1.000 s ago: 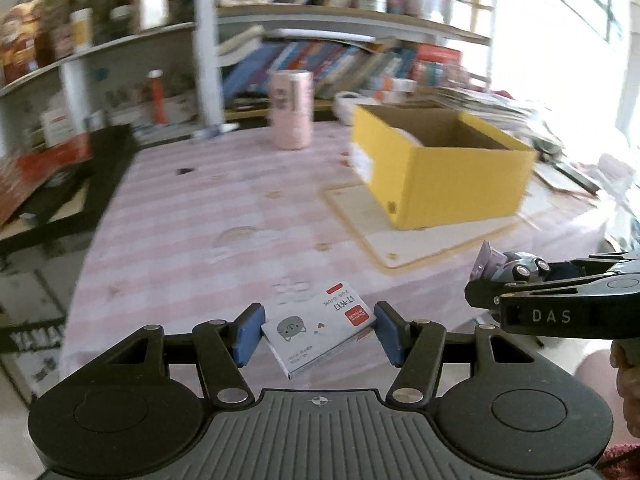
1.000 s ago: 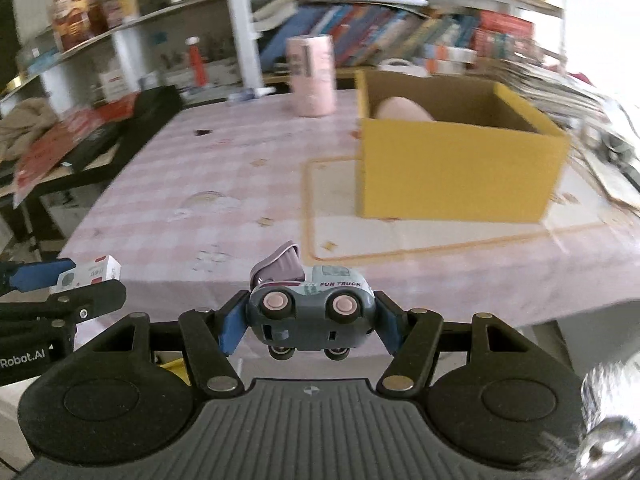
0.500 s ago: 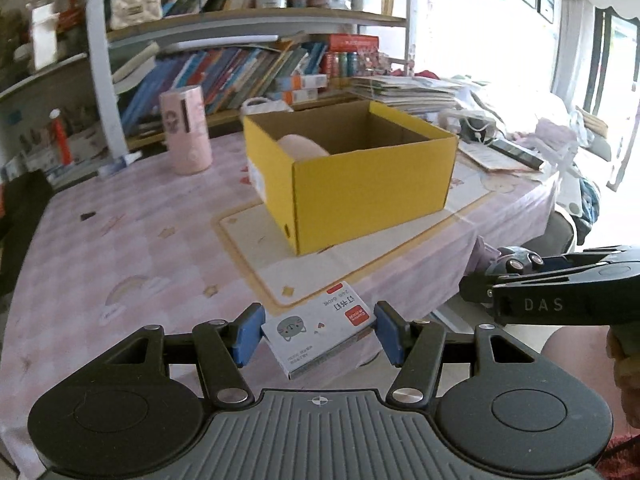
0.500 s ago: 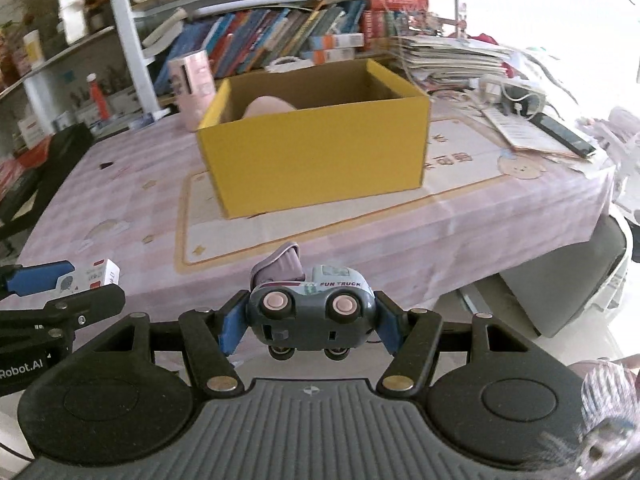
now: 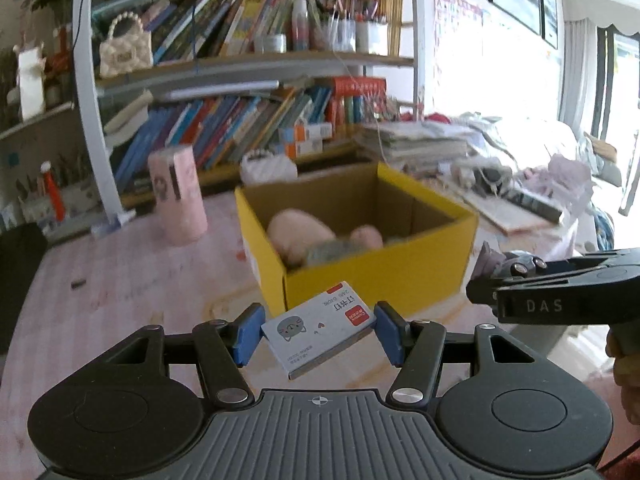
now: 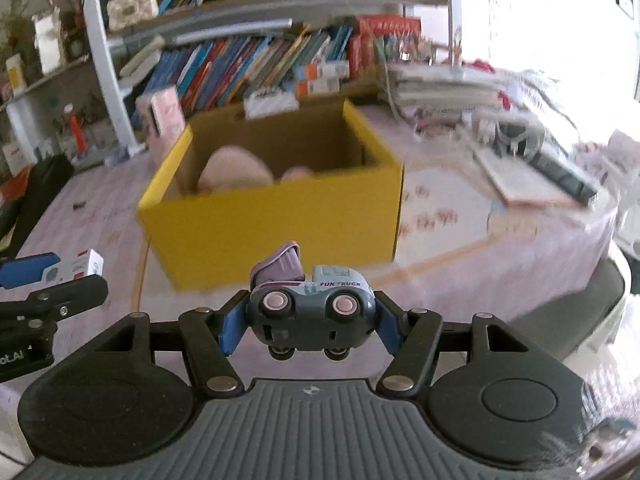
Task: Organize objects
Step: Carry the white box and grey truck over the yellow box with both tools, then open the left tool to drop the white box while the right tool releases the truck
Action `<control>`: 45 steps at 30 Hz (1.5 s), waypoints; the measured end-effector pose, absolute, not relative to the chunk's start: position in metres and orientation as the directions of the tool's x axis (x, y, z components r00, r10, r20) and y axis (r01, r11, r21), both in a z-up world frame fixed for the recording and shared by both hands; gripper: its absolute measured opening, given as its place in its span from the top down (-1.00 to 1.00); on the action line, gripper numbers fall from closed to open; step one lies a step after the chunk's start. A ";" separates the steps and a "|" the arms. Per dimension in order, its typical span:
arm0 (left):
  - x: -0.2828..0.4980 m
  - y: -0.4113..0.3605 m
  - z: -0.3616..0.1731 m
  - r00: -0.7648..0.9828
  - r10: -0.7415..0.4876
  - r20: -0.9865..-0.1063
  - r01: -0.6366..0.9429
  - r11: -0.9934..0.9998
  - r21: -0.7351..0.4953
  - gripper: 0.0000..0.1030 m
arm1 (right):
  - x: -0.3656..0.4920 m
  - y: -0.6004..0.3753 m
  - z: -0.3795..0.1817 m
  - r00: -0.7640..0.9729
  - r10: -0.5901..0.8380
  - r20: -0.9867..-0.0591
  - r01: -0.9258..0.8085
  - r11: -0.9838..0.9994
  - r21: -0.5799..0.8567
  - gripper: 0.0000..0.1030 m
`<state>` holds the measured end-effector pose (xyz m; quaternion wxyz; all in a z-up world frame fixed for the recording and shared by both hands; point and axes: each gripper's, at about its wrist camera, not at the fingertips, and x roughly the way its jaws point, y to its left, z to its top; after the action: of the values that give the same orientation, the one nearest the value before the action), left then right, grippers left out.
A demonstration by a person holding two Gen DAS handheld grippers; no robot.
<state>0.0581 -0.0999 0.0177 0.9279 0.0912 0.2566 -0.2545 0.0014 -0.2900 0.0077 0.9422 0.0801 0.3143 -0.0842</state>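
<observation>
My left gripper [image 5: 318, 330] is shut on a small white box [image 5: 320, 326] printed with a grey cat face and a red label. My right gripper [image 6: 310, 318] is shut on a grey-blue toy truck [image 6: 312, 306] with pink wheels and a mauve tipper. Both are held in the air just in front of an open yellow cardboard box [image 5: 384, 268] [image 6: 276, 220] that stands on the pink checked table [image 5: 120, 280]. Pink soft things [image 5: 300, 232] lie inside it. In the left wrist view the right gripper [image 5: 560, 288] shows at the right edge; in the right wrist view the left gripper [image 6: 44, 280] shows at the left edge.
A pink cylinder [image 5: 178, 196] stands left of the yellow box, near the bookshelf [image 5: 248, 80] full of books. Stacked papers [image 5: 416, 140] and clutter [image 6: 532, 164] cover the table's right side. A dark chair [image 6: 40, 184] is at the far left.
Both grippers have swung toward the yellow box and risen a little, keeping their loads. The box now looks closer and its inside shows, and the view has turned to the right.
</observation>
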 end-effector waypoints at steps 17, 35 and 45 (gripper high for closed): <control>0.133 -0.179 0.014 0.789 -0.328 -0.520 0.426 0.901 0.077 -0.15 | 0.122 -0.348 0.044 0.870 0.012 -0.492 0.050 0.992 0.112 -0.20; 0.172 -0.211 -0.021 0.741 -0.243 -0.627 0.376 0.922 0.088 -0.17 | 0.203 -0.342 -0.007 0.747 0.154 -0.647 -0.152 0.987 0.060 -0.20; 0.176 -0.205 -0.023 0.724 -0.262 -0.639 0.364 0.931 0.031 -0.26 | 0.217 -0.341 -0.016 0.688 0.205 -0.696 -0.215 0.974 0.074 -0.21</control>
<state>0.1759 -0.2045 -0.0233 0.9251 0.0770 0.3310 -0.1691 0.2172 -0.3406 -0.0160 0.9187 -0.0066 0.3781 0.1142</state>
